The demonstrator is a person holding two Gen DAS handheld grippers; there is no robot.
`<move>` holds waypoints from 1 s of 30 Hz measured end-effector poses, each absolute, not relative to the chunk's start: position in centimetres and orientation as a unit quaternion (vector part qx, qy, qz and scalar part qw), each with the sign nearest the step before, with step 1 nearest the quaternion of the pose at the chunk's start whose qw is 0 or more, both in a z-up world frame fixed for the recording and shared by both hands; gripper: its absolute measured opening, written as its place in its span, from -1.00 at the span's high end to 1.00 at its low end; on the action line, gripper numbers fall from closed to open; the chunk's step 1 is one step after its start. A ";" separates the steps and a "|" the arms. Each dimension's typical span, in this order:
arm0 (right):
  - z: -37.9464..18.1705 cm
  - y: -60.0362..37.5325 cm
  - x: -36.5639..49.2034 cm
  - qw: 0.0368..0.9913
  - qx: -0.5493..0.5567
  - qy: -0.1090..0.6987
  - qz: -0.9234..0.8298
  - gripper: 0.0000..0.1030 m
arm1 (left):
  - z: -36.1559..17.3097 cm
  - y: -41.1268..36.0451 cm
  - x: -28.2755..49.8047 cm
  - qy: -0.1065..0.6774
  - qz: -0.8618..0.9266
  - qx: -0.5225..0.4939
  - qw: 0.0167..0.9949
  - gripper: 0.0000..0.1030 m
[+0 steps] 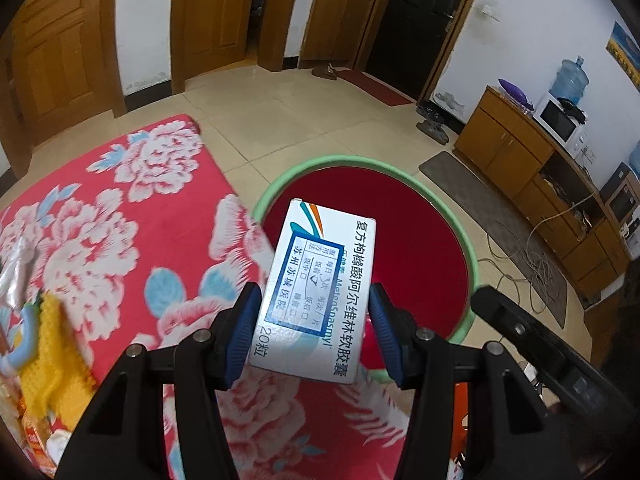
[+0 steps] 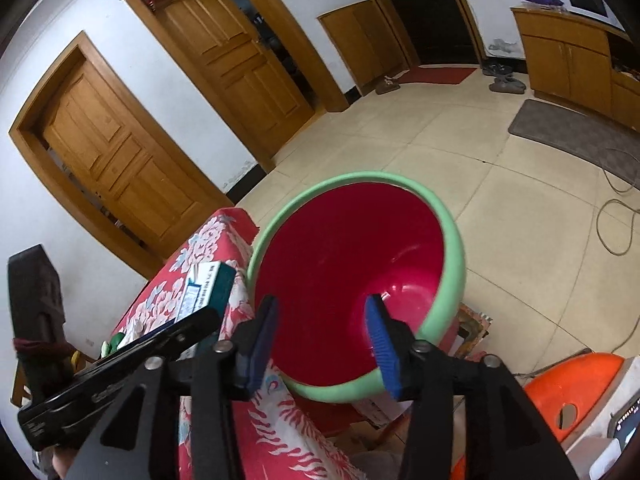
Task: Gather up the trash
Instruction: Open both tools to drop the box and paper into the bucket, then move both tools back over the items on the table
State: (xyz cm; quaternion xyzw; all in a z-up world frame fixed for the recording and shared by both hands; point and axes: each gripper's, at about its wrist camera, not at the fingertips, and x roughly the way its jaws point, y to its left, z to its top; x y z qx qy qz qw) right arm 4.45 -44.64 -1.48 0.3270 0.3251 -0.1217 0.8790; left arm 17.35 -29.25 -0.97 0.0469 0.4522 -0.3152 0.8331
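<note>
The left gripper (image 1: 314, 332) is clamped on a white medicine box (image 1: 320, 296), its blue pads (image 1: 244, 332) pressing the two long sides near the box's lower end, so most of the carton juts forward past the fingertips. That grip makes sense to me: with the free end leading, the box can simply drop once the pads part. It hangs tilted over the near edge of the red bin (image 1: 456, 236), the one with the pale green rim, which stands on the floor just beside the table covered in a red floral cloth (image 1: 132, 216) (the box itself sits right at the line where cloth gives way to bin). The right gripper (image 2: 320, 336) has its fingers spread wide with nothing between them, and it hovers at the bin's mouth; whether its right finger actually touches the green rim I cannot tell, but I would guess it is there to steady or tip the bin toward the table, since the bin looks canted that way in the right wrist view. Off at the cloth's left edge lie a yellow knitted cloth (image 1: 52, 360) and some wrappers (image 1: 16, 276), probably next in line. The box looks light and stiff, so a small forward reach before letting go should see it land inside rather than on the rim.
</note>
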 end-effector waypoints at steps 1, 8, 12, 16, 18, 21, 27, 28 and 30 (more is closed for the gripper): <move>-1.5 -44.7 4.3 0.877 0.328 0.328 -0.124 -0.09 | -1.1 -29.5 17.5 0.451 -0.316 0.050 0.833 -0.07; -1.5 -45.3 2.8 0.873 0.330 0.334 -0.131 -0.18 | -1.6 -31.6 18.3 0.454 -0.310 0.060 0.834 -0.28; -1.5 -45.7 2.4 0.872 0.332 0.331 -0.138 -0.24 | -1.5 -31.1 18.3 0.454 -0.301 0.052 0.837 -0.28; -1.6 -45.6 2.2 0.873 0.330 0.331 -0.138 -0.32 | -1.1 -29.9 18.1 0.454 -0.288 0.045 0.842 -0.32; -1.6 -45.4 2.1 0.874 0.329 0.330 -0.136 -0.36 | -0.8 -29.2 17.8 0.454 -0.280 0.042 0.845 -0.35; -1.5 -45.0 1.9 0.876 0.328 0.329 -0.129 -0.38 | -0.4 -28.0 17.5 0.457 -0.280 0.030 0.844 -0.35; -0.8 -44.0 1.2 0.881 0.321 0.326 -0.120 -0.45 | 0.9 -25.4 16.0 0.458 -0.270 0.008 0.847 -0.35; -0.6 -43.9 1.2 0.882 0.320 0.325 -0.118 -0.46 | 1.1 -25.1 15.8 0.458 -0.271 0.004 0.847 -0.36; -0.2 -43.4 1.0 0.884 0.316 0.324 -0.113 -0.47 | 1.6 -24.2 15.2 0.455 -0.269 -0.004 0.849 -0.36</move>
